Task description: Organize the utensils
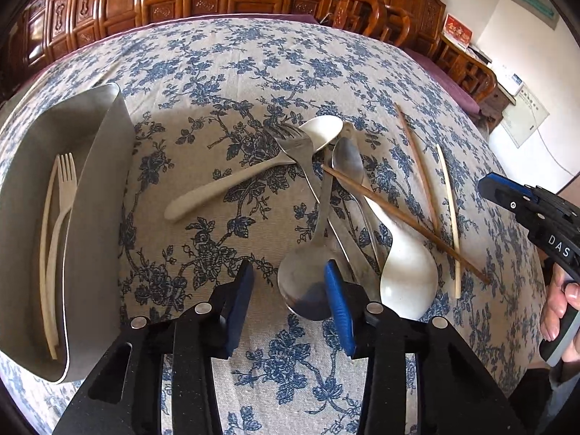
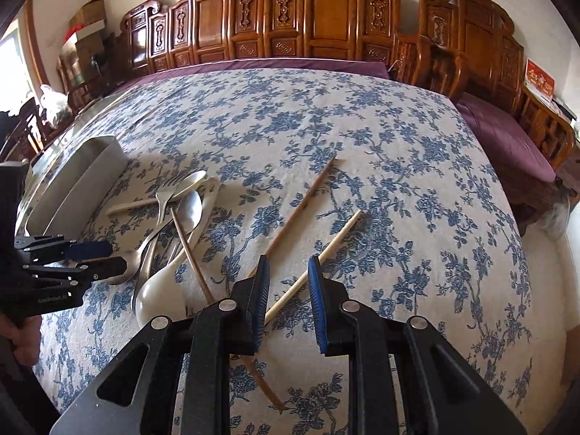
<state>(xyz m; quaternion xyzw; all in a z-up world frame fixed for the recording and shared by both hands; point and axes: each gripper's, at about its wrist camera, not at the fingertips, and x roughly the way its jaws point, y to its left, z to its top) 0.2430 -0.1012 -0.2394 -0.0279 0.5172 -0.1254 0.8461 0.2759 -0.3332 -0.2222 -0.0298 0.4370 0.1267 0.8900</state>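
A pile of utensils lies on the floral tablecloth: a steel spoon (image 1: 308, 282), a steel fork (image 1: 293, 141), a white spoon (image 1: 406, 282), a cream-handled spoon (image 1: 224, 185) and a brown chopstick (image 1: 406, 221) across them. My left gripper (image 1: 290, 282) is open just above the steel spoon's bowl. A metal tray (image 1: 98, 195) at the left holds a cream fork (image 1: 65, 188) and a cream chopstick (image 1: 45, 253). My right gripper (image 2: 288, 290) is open, over a cream chopstick (image 2: 326, 253), with a brown chopstick (image 2: 301, 203) beside it.
Carved wooden furniture (image 2: 290, 18) lines the far side of the table. A purple cloth (image 2: 507, 137) edges the table at the back and right. The right gripper body and a hand show in the left wrist view (image 1: 551, 239).
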